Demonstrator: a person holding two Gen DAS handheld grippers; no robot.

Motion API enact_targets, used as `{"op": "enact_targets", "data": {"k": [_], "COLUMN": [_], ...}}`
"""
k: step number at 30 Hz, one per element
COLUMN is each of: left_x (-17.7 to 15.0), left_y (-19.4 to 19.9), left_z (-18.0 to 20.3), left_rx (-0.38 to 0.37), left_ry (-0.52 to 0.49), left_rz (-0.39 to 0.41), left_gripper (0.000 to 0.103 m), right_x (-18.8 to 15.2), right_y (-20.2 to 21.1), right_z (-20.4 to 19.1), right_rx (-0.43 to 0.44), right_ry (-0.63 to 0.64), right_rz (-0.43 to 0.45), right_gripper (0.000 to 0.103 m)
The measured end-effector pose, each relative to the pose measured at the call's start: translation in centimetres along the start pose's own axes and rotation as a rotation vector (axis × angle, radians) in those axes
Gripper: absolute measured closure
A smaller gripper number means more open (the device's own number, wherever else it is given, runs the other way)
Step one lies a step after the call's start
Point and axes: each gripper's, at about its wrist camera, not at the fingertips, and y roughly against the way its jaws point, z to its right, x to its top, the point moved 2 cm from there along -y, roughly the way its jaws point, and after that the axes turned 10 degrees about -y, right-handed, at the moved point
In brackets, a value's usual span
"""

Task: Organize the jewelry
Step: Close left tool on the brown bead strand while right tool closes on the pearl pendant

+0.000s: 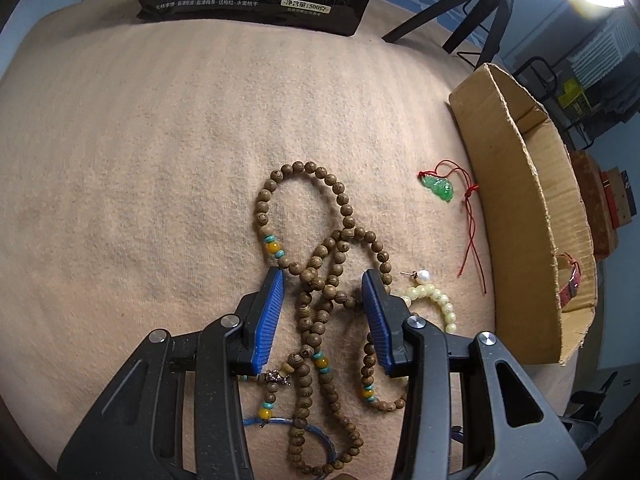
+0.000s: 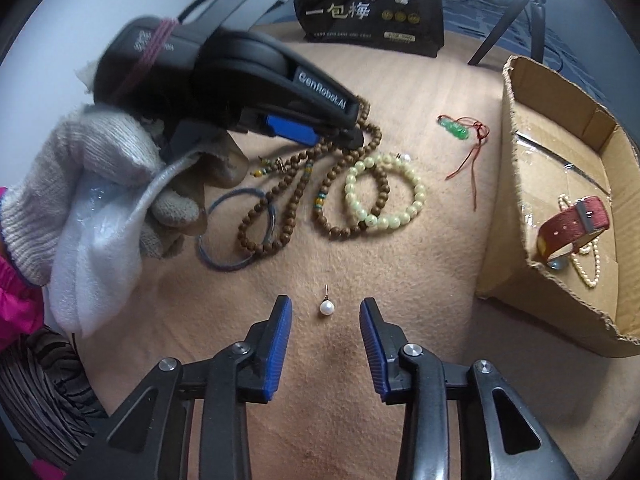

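Black pouch [image 2: 370,4] lettered "一包梅"; left gripper [image 2: 320,130] marked "GenRobot.AI".

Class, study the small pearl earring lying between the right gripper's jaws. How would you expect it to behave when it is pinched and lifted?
The pearl earring is round and glossy, so it may slip or squirt out of the open right gripper as the jaws close. Its thin post probably keeps it from rolling far on the soft beige cloth. It looks very light, so lifting should take little force.
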Motion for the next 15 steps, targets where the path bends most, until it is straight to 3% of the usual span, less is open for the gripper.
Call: {"op": "enact_targets", "data": {"k": [3,7,15], "left_x": [0.2,0.3,0.2], "left_y": [-0.3,-0.4,-0.2], "left_z": [0.2,-0.1,-0.6], "left_rx": [0.038,0.045,0.048], "left_ry": [-0.027,-0.027,-0.026], "left_rz": [0.008,0.015,0.028], "left_gripper": [0.077,0.088,0.093], "right_x": [0.0,0.2,0.8], "right_y": [-0.8,-1.7,-2.2], "right_z": [-0.2,-0.2,-0.4], "right_rx": [-0.016,-0.028,-0.047], "right_ry": [0.012,0.023,0.041], "right_rz": [-0.015,-0.027,-0.023], "right_gripper": [0.068,0.069,0.075]}}
